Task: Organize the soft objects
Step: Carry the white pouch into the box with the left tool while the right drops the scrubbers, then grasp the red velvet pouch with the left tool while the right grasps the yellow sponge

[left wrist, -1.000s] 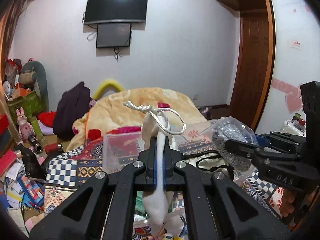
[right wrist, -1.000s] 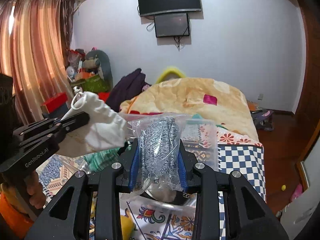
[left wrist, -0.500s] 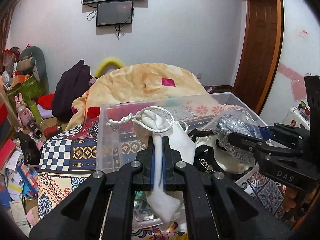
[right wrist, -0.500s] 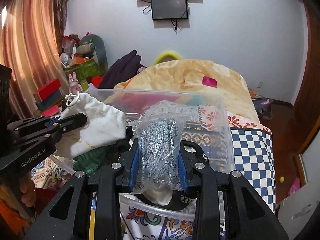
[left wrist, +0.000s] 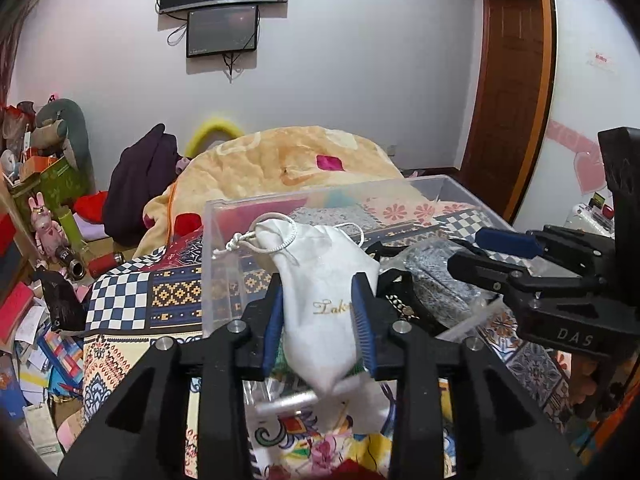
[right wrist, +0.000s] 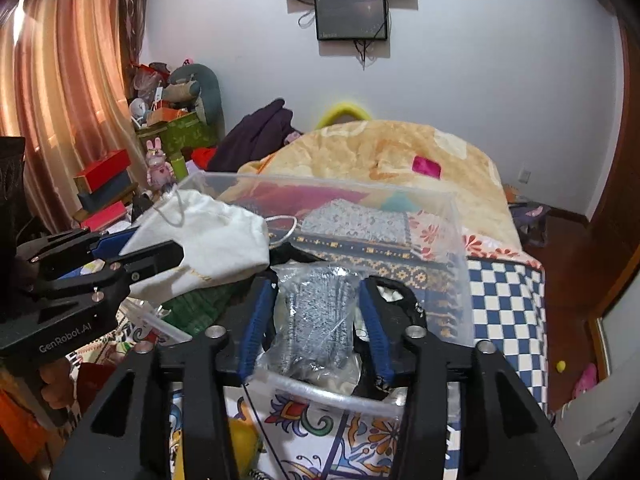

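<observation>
Currently the left gripper (left wrist: 318, 312) has its fingers (left wrist: 273, 322) spread apart, the white drawstring pouch (left wrist: 324, 276) sitting loosely between the blue pads; whether the pads touch the cloth cannot be told. The pouch hangs over the near left corner of the clear plastic bin (left wrist: 224, 264), gold lettering on its front, cord loop at its top. Right gripper (right wrist: 316, 312) likewise stands wide, its fingers (right wrist: 256, 320) flanking a grey knit item in a clear bag (right wrist: 316, 320) that rests inside the bin (right wrist: 456, 264), against the near wall. Black strap and green knit lie in the bin beside it. Bin sits on a patterned bedspread (right wrist: 508, 312). Orange blanket (right wrist: 400, 152) heaped behind. Wall-mounted screen (right wrist: 352, 16) on the far wall.
</observation>
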`<state>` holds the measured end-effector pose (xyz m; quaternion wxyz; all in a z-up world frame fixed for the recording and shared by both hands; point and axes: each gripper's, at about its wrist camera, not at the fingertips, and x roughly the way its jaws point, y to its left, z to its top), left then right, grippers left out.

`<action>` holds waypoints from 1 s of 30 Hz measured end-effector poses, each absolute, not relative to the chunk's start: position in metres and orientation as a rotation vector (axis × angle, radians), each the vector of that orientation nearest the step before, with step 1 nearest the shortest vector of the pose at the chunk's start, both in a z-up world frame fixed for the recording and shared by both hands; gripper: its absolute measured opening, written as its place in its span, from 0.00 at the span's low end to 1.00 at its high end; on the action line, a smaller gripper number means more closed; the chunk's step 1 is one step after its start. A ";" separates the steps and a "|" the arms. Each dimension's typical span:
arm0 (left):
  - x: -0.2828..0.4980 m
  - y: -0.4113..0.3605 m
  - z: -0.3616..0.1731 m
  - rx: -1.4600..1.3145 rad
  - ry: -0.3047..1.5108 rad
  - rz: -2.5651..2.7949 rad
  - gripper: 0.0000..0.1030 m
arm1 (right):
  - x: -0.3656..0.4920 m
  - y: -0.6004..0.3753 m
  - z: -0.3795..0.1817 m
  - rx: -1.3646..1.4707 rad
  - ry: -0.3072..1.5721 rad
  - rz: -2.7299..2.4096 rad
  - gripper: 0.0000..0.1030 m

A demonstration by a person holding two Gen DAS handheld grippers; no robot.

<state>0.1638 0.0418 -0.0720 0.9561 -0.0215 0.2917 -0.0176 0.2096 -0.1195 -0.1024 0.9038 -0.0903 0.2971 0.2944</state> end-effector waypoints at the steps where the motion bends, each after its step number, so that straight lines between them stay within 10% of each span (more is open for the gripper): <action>1: 0.162 0.042 -0.070 -0.046 0.584 -0.036 0.39 | 0.208 -0.120 -0.101 -0.187 0.604 0.609 0.47; 11: 0.115 0.052 -0.055 -0.072 0.502 -0.036 0.57 | 0.173 -0.141 -0.086 -0.132 0.529 0.614 0.68; 30: 0.063 0.031 -0.105 -0.031 0.641 -0.084 0.76 | 0.137 -0.134 -0.123 -0.174 0.631 0.699 0.68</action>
